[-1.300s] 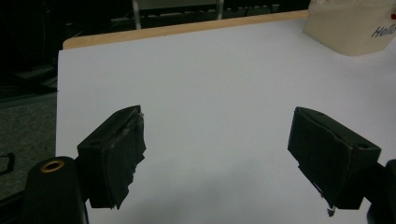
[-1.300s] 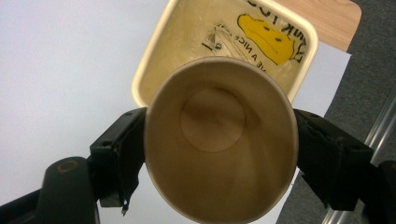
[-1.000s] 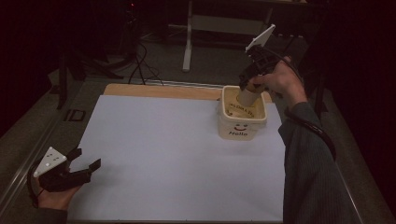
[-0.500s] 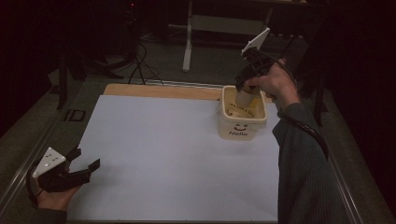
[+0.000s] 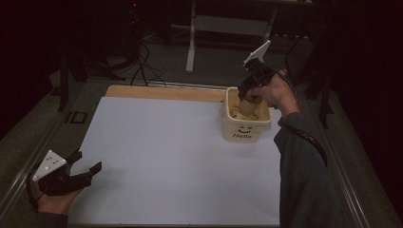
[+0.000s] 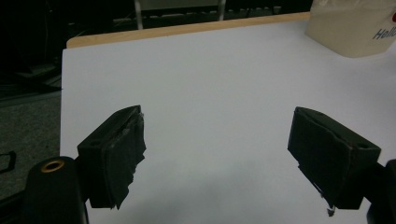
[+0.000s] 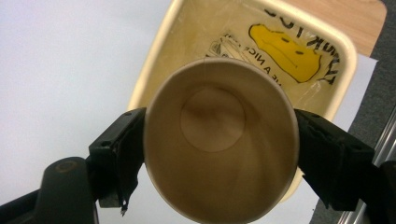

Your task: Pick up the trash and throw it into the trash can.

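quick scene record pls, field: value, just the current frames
surface: white mat on a wooden table
bin: cream tub, printed "Hello", far right of the mat
bin contents: yellow printed wrapper
cup: empty paper cup, open end toward the camera
right gripper: shut on the cup, held over the tub
left gripper: open, empty, near left corner of the mat
cup inside tub or above it: cannot tell
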Motion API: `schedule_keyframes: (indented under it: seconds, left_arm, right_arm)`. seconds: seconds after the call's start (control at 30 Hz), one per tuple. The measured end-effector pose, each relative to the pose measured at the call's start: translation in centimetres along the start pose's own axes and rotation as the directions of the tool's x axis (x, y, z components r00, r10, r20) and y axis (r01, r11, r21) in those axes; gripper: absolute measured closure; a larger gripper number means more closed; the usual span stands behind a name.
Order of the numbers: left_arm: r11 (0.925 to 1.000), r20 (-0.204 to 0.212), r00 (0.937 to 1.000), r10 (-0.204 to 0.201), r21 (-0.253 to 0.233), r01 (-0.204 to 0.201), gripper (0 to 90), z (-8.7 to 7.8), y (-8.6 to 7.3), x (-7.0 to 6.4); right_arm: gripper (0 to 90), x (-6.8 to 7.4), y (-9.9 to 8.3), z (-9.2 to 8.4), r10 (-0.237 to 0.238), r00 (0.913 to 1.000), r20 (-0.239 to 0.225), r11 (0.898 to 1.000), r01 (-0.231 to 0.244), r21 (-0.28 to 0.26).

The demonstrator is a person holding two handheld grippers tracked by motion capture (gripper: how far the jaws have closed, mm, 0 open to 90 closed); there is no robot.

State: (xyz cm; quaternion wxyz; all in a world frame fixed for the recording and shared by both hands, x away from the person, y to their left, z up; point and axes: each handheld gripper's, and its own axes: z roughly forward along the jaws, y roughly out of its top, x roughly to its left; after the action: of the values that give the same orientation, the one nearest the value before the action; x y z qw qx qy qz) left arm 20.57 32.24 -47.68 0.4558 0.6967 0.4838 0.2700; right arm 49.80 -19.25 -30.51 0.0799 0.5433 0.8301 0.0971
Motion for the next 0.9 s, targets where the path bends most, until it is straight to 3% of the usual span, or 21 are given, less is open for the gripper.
schedule_keyframes:
  seconds: [0.3, 0.43, 0.9]
  left_arm:
    - [1.0, -0.002, 1.0, -0.002, -0.002, 0.002, 18.9, 0.0, 0.0, 0.0]
    - [1.0, -0.002, 1.0, -0.001, -0.002, 0.001, 18.9, 0.0, 0.0, 0.0]
    - [1.0, -0.005, 1.0, 0.001, -0.003, -0.001, 18.8, -0.1, 0.0, 0.0]
  right_arm:
    - [20.1, -0.4, -0.3, 1.4, 0.018, 0.9998, -0.008, 1.0, -0.017, 0.006]
    - [12.3, -0.4, -0.4, 1.6, 0.025, 0.9995, -0.02, 1.0, -0.025, -0.003]
    - [11.2, -0.5, -1.3, 1.5, -0.014, 0.9986, -0.051, 1.0, 0.013, -0.023]
